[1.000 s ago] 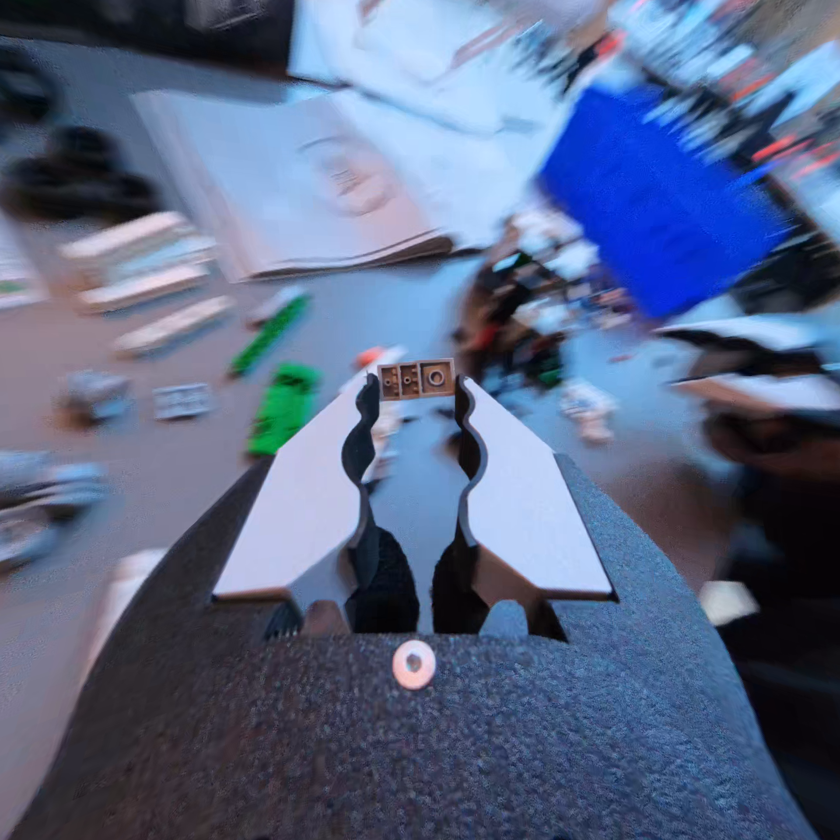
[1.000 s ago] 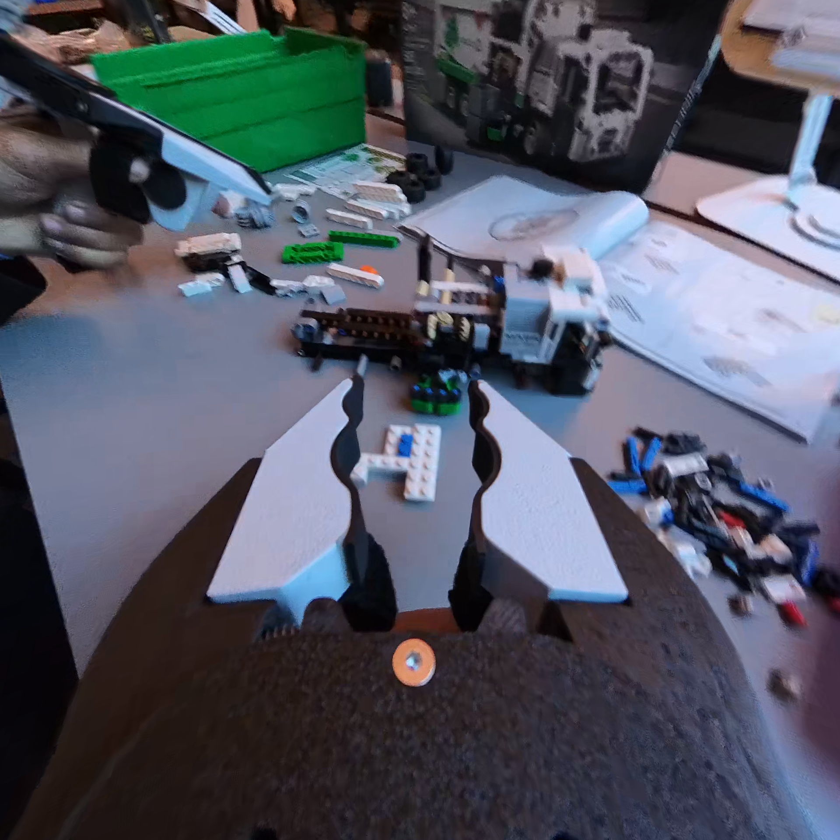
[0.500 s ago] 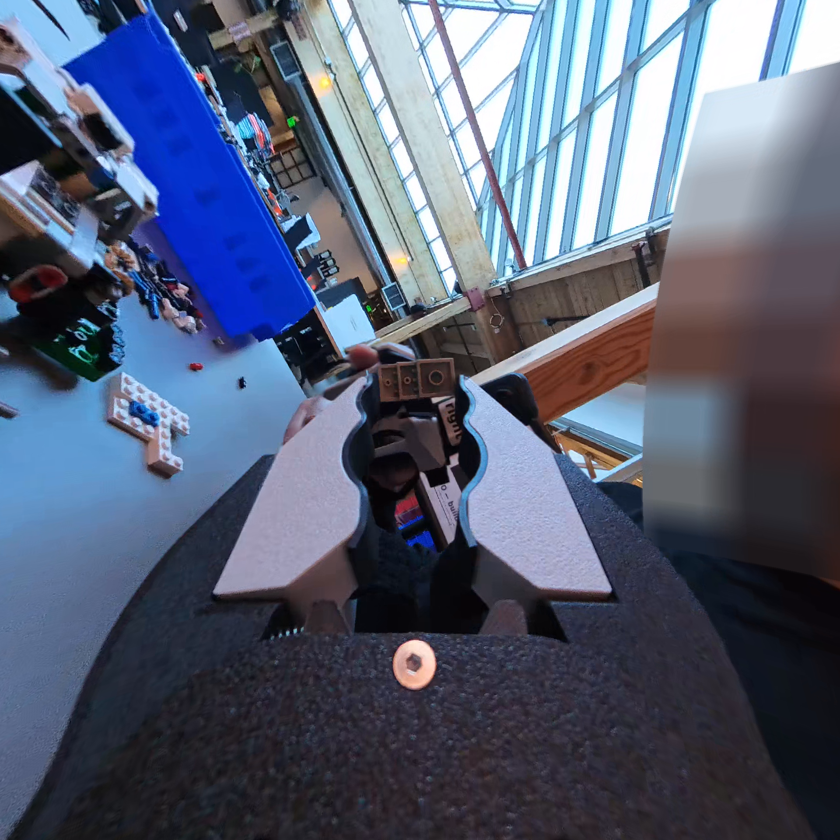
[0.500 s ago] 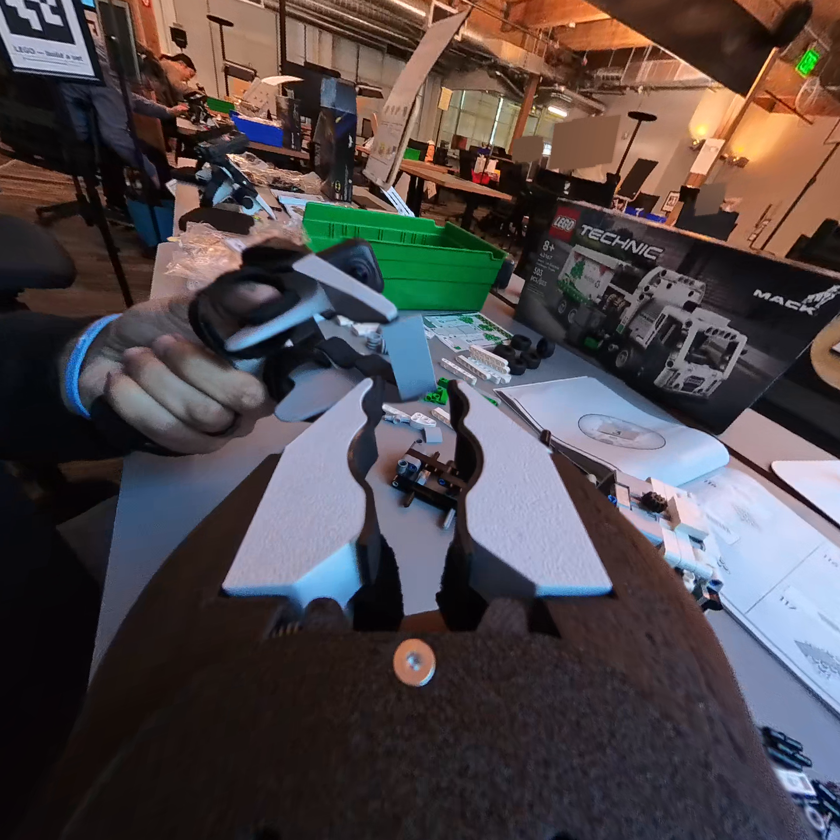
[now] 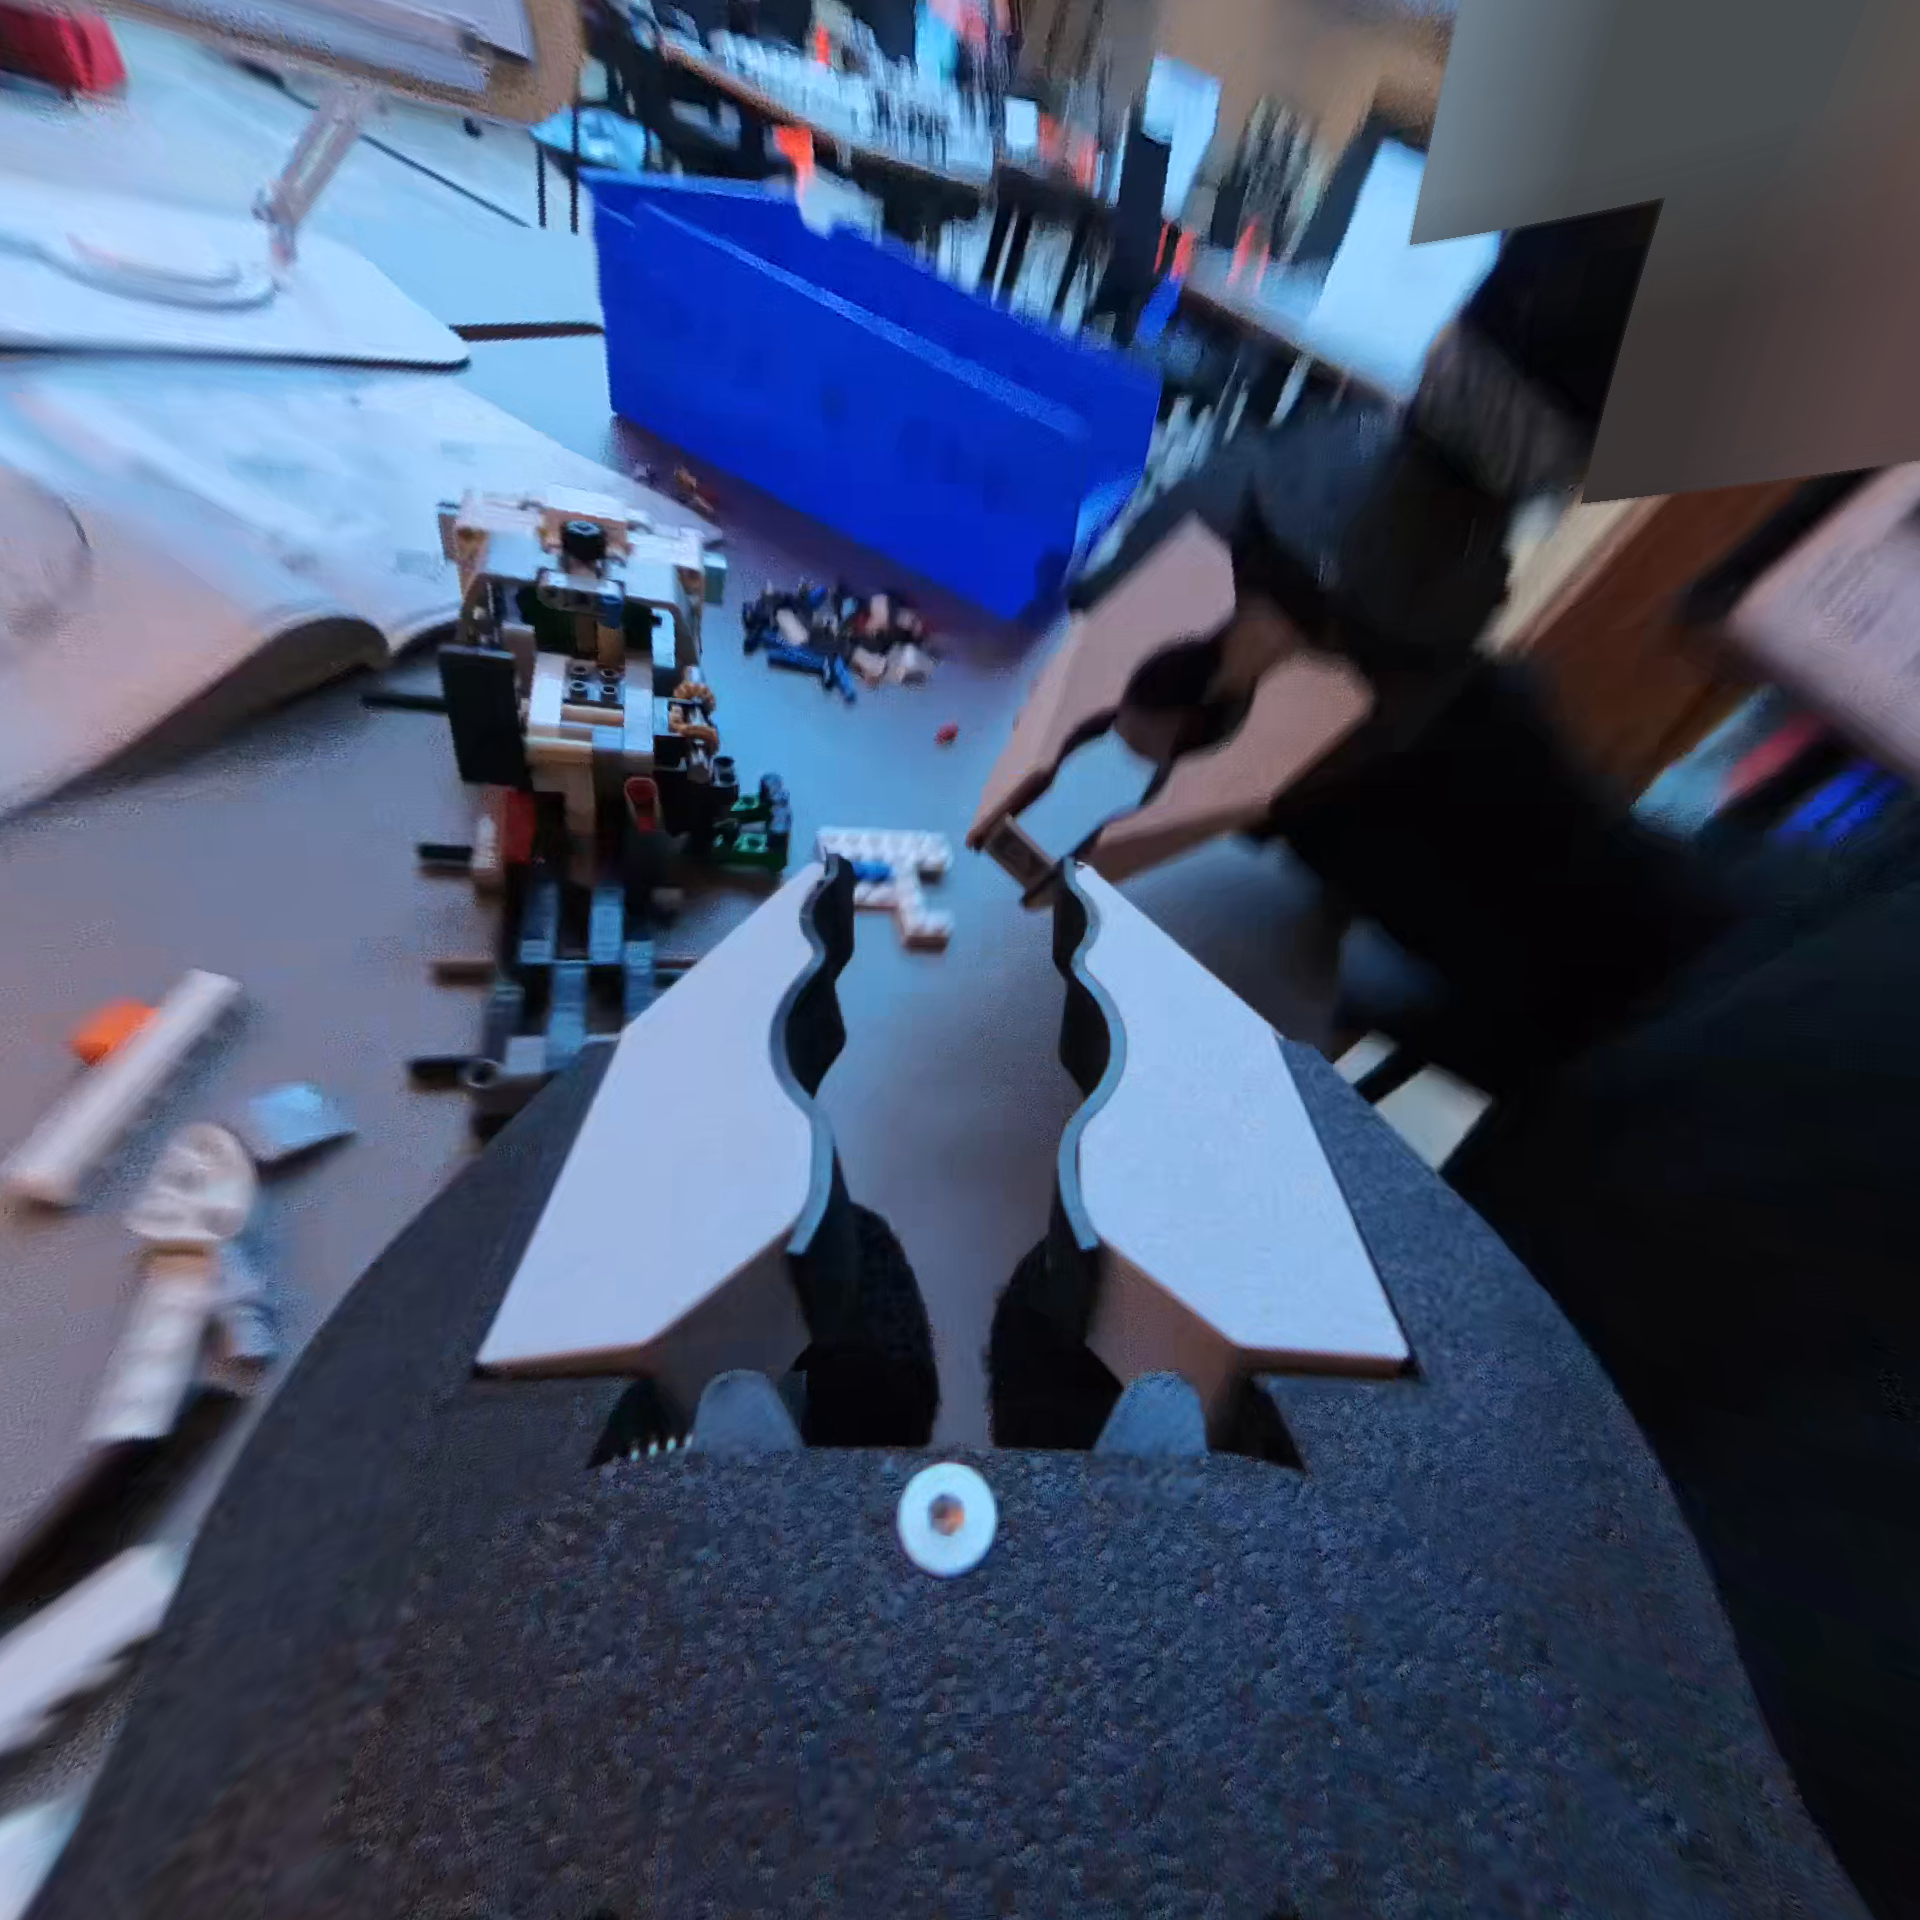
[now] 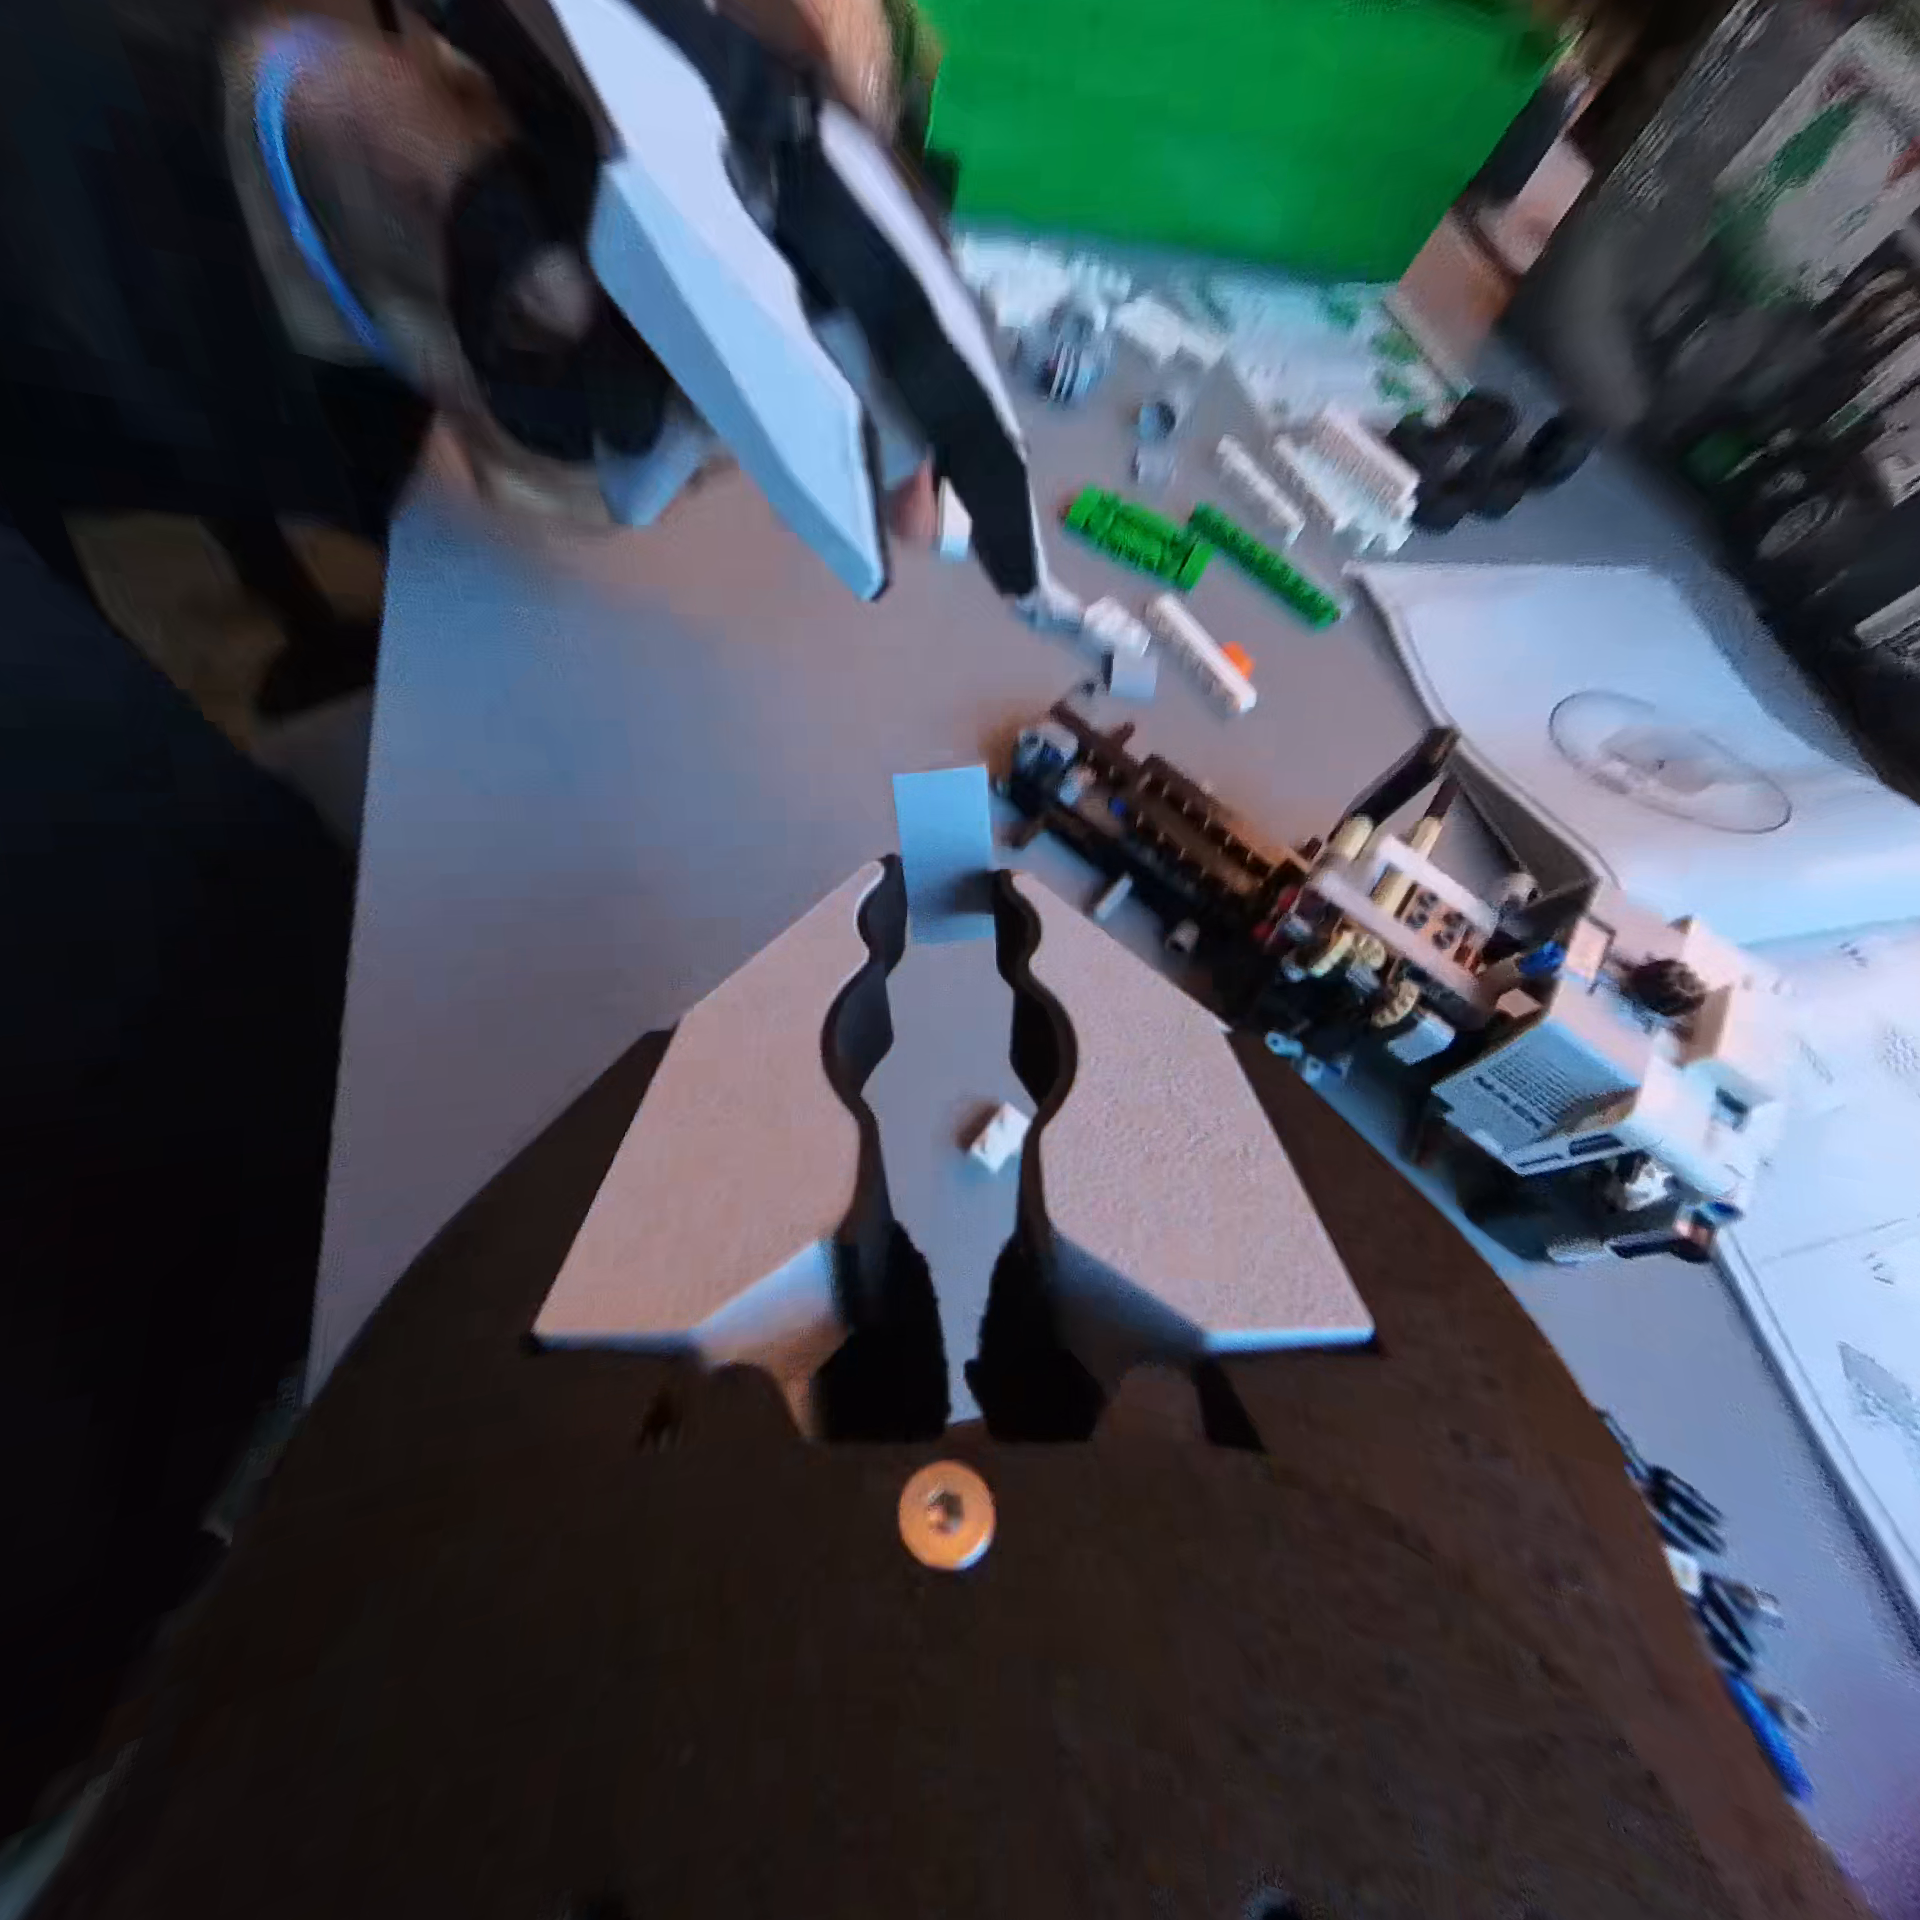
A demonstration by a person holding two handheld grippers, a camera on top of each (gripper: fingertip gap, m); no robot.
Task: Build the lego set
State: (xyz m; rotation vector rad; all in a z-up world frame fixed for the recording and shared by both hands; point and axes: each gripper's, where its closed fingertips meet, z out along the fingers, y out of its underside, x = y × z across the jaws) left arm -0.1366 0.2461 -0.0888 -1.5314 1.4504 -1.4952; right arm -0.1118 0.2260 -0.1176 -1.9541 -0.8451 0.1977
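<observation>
My right gripper (image 6: 940, 899) is shut on a small grey flat plate (image 6: 940, 847) and holds it above the table, left of the part-built truck model (image 6: 1351, 966). In the left wrist view the right gripper (image 5: 1023, 862) holds that plate (image 5: 1010, 850) just beyond my right fingertip. My left gripper (image 5: 951, 878) is open and empty; it shows in the right wrist view (image 6: 945, 587) at the upper left. The truck (image 5: 582, 675) stands ahead on the left. A white plate assembly (image 5: 899, 878) lies ahead of the left gripper's tips.
A blue bin (image 5: 862, 384) and a pile of small parts (image 5: 842, 634) lie beyond the truck. An open booklet (image 6: 1621, 727), a green bin (image 6: 1195, 135), green pieces (image 6: 1195, 545) and white beams (image 6: 1195, 644) sit farther off. A small white piece (image 6: 997, 1132) lies on the table. About 5 cm separates my left fingertips from my right. About 8 cm separates my right fingertips from the small white piece (image 6: 997, 1132). It turns up in the left wrist view (image 5: 922, 927) as well.
The grey plate has passed from my left gripper to my right one. The left gripper has opened and tilted back down to the table; the right has shut on the plate.
</observation>
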